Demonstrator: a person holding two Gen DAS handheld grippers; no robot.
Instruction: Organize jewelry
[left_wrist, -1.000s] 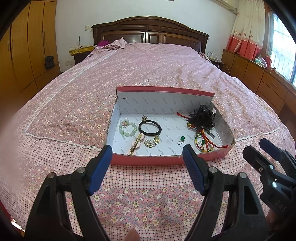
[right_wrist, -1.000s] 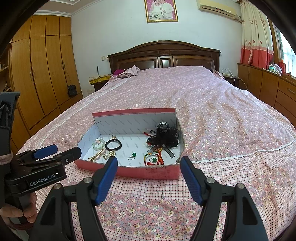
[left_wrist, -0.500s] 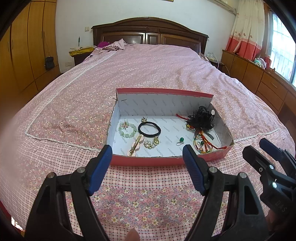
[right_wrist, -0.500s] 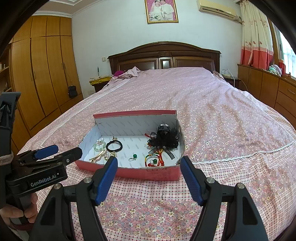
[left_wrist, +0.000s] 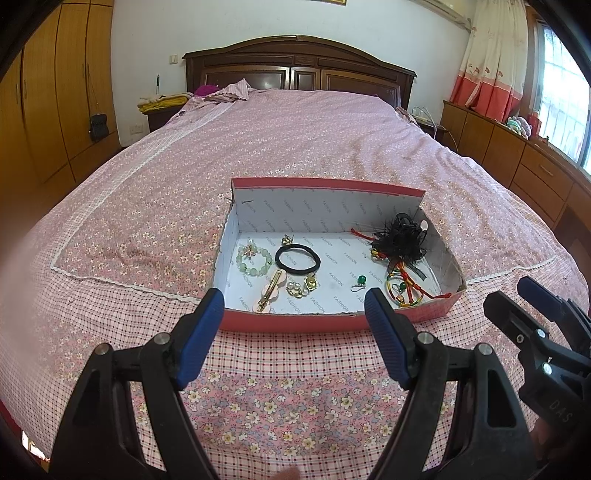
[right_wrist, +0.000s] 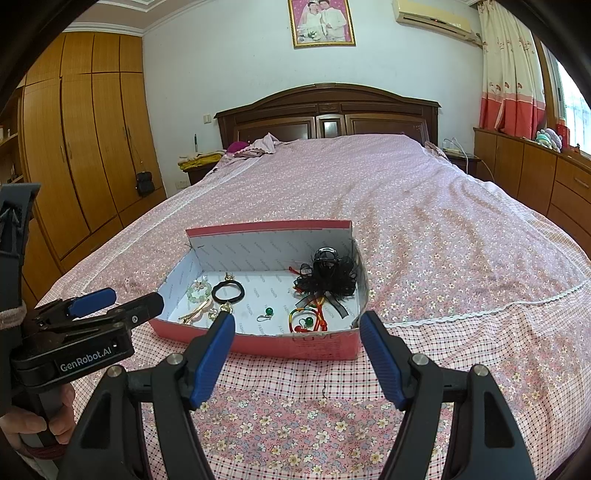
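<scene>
Both the left gripper (left_wrist: 294, 308) and right gripper (right_wrist: 297, 332) hung empty with jaws apart above the bedspread (left_wrist: 295, 373), just short of the red box (left_wrist: 295, 321) holding the jewelry (left_wrist: 295, 269).

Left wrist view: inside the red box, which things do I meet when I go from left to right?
Green bead bracelet → black hair tie → small green earring → black lace bow, at the right wall of the red box.
</scene>
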